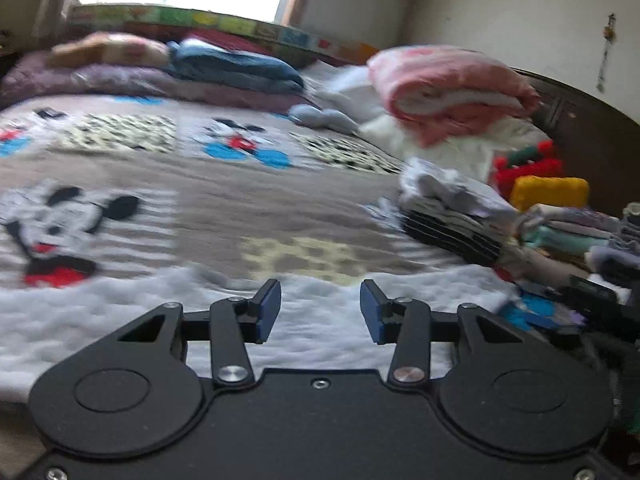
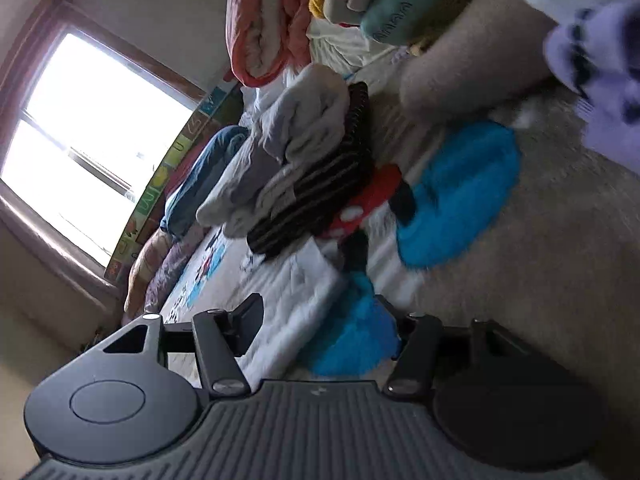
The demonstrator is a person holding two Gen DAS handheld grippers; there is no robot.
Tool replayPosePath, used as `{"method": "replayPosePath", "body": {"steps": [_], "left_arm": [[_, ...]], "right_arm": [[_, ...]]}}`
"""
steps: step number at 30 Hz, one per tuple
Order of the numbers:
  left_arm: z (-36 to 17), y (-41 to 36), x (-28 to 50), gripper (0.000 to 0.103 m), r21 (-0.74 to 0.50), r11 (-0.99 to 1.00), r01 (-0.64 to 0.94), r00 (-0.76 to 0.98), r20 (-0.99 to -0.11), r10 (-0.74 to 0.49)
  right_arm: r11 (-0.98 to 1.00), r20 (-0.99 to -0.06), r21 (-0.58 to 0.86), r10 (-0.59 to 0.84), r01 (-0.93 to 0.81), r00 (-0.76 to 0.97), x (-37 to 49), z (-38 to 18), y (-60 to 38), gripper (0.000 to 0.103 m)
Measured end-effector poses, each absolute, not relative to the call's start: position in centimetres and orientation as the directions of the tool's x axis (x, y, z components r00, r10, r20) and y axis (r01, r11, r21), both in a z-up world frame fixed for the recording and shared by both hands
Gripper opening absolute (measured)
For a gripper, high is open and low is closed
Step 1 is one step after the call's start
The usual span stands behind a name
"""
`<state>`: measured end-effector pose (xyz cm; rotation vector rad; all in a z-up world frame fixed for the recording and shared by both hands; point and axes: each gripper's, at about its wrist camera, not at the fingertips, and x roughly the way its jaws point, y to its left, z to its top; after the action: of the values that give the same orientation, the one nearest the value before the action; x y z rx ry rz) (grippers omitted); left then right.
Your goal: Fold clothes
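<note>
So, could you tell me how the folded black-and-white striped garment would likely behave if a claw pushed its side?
The striped garment looks soft, so it would probably buckle rather than slide whole. The loose grey clothes piled on top would likely slump off.

Left wrist view low over bed [image 1: 208,184], right rolled sideways, both showing folded pile [image 1: 448,216].

The bed cover [image 1: 208,200] is grey-beige with white stripes, checked squares and cartoon mice in black, white, red and bright blue. Far right, the rolled blanket [image 1: 448,88] is pink with white inside. Near it lie a black-and-white striped garment [image 1: 452,232], a yellow block [image 1: 550,192] and a mint-green folded cloth [image 2: 400,4]. Gripper pads [image 1: 270,312] are dark blue.
</note>
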<state>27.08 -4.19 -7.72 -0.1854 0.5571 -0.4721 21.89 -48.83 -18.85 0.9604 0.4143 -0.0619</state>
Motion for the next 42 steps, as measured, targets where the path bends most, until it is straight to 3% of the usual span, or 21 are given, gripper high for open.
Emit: {"method": "replayPosePath", "body": {"steps": [5, 9, 12, 13, 14, 22, 28, 31, 34, 42], "left_arm": [[-9.3, -7.2, 28.4, 0.042, -0.405, 0.839, 0.363, 0.695, -0.481, -0.534], [-10.2, -9.6, 29.2, 0.041, -0.398, 0.850, 0.345, 0.674, -0.526, -0.519], [-10.4, -10.9, 30.5, 0.041, -0.428, 0.846, 0.317, 0.672, -0.528, -0.519], [-10.6, -11.4, 31.1, 0.039, -0.442, 0.843, 0.305, 0.668, -0.532, -0.521], [-10.9, -12.0, 31.8, 0.037, -0.448, 0.844, 0.296, 0.662, -0.541, -0.519], [-13.1, -15.8, 36.5, 0.031, -0.410, 0.883, 0.229, 0.632, -0.627, -0.455], [-13.7, -17.7, 36.5, 0.031, -0.253, 0.932, 0.261, 0.653, -0.665, -0.364], [-11.8, -17.3, 34.7, 0.030, -0.248, 0.930, 0.271, 0.692, -0.622, -0.367], [-10.2, -17.9, 31.3, 0.030, -0.166, 0.932, 0.321, 0.723, -0.593, -0.354], [-13.4, -22.2, 29.2, 0.031, 0.052, 0.928, 0.369, 0.703, -0.669, -0.242]], "right_arm": [[0.617, -0.370, 0.762, 0.169, 0.195, 0.914, 24.3, -18.8, -49.1, 0.066], [0.648, -0.372, 0.744, 0.200, 0.163, 0.906, 26.2, -18.8, -49.2, 0.061], [0.640, -0.368, 0.754, 0.222, 0.150, 0.903, 26.6, -19.1, -49.5, 0.033], [0.628, -0.362, 0.764, 0.226, 0.149, 0.904, 26.5, -19.3, -49.6, 0.014], [0.624, -0.357, 0.768, 0.226, 0.147, 0.906, 26.4, -19.3, -49.6, 0.011], [0.522, -0.309, 0.839, 0.229, 0.152, 0.923, 21.5, -19.2, -50.7, 0.008], [0.571, -0.381, 0.798, 0.228, 0.193, 0.896, 21.6, -20.2, -50.4, 0.007], [0.586, -0.385, 0.787, 0.224, 0.192, 0.895, 21.8, -20.2, -50.3, 0.007], [0.576, -0.380, 0.795, 0.232, 0.188, 0.895, 21.9, -20.4, -50.5, 0.007], [0.581, -0.383, 0.792, 0.236, 0.187, 0.893, 21.6, -20.6, -50.4, 0.005]]}}
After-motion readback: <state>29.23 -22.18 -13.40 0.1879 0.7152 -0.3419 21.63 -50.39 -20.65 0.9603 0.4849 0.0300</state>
